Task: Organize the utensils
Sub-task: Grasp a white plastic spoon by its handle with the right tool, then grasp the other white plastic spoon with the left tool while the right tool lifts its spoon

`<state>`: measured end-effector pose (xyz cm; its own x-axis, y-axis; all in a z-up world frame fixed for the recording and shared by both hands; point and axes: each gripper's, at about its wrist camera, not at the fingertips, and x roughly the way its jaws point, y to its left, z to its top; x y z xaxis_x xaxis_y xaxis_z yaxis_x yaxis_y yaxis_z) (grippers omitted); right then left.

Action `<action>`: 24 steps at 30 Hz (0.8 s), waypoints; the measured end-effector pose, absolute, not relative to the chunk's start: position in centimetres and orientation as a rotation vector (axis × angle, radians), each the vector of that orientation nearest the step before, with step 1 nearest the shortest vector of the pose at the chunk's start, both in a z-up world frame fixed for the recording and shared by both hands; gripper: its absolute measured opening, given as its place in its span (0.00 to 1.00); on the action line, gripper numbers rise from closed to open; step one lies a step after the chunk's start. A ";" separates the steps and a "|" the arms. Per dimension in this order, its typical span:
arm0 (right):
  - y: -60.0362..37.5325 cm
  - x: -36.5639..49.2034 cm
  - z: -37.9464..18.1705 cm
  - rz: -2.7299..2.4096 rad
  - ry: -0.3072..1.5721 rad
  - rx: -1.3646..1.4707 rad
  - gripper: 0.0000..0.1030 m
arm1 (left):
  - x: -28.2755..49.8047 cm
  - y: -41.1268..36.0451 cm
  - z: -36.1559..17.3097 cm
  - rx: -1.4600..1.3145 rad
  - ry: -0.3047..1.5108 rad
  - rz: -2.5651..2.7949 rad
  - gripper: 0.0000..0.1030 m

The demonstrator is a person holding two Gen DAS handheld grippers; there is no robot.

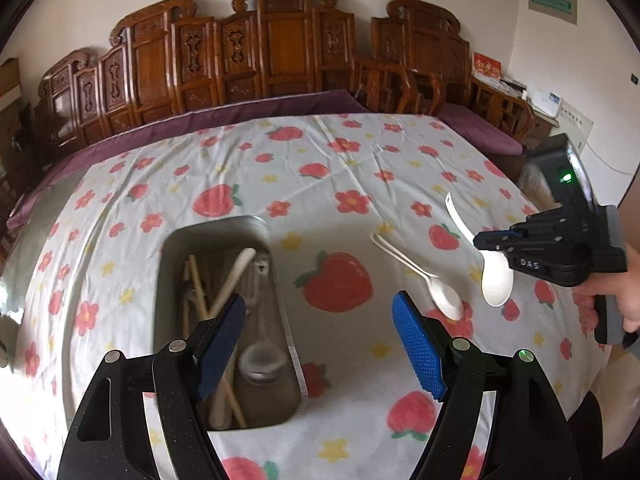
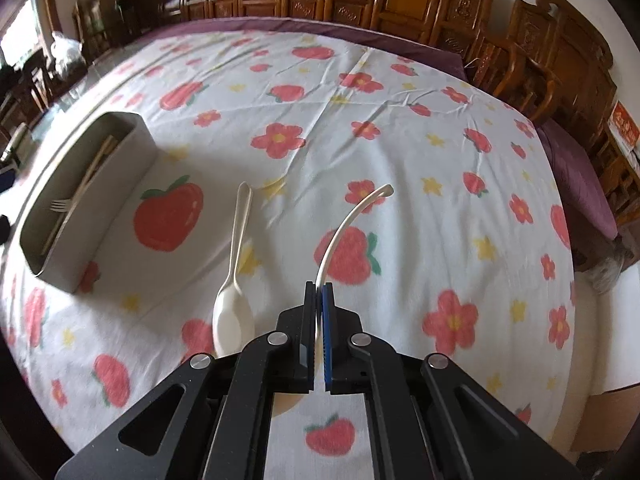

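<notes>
Between the right gripper's (image 2: 319, 292) closed pads sits 1 white spoon (image 2: 347, 216), handle pointing ahead. Just left lies a second spoon (image 2: 234, 304); farther left, the metal tray (image 2: 86, 216). Left gripper (image 1: 320, 332) gapes wide above the tray.

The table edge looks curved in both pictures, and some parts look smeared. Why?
Both views: fisheye lenses bend the tablecloth and leave dark corners. Left wrist view: the metal tray is motion-blurred. Right wrist view: the held spoon looks sharp; soft daylight, faint shadows.

Home: carved wooden chairs (image 1: 280, 44), strawberry tablecloth (image 1: 320, 168)
</notes>
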<state>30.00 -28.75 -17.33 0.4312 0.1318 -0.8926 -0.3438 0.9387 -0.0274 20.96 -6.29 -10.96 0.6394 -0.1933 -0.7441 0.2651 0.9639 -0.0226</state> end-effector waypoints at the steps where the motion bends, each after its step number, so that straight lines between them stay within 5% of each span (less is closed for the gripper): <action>1: -29.3 29.4 -17.2 0.305 1.078 -0.200 0.03 | 21.0 -6.9 -11.1 0.098 0.842 -0.265 0.70; 24: -35.1 22.1 -18.5 0.305 1.000 -0.043 0.03 | 24.9 -17.6 -18.4 0.166 1.014 -0.313 0.69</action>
<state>22.11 -35.10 -18.52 0.5017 0.2330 -0.8331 -0.2722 0.9566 0.1037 24.89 -17.64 -18.35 0.4887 -0.1797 -0.8537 0.3322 0.9432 -0.0084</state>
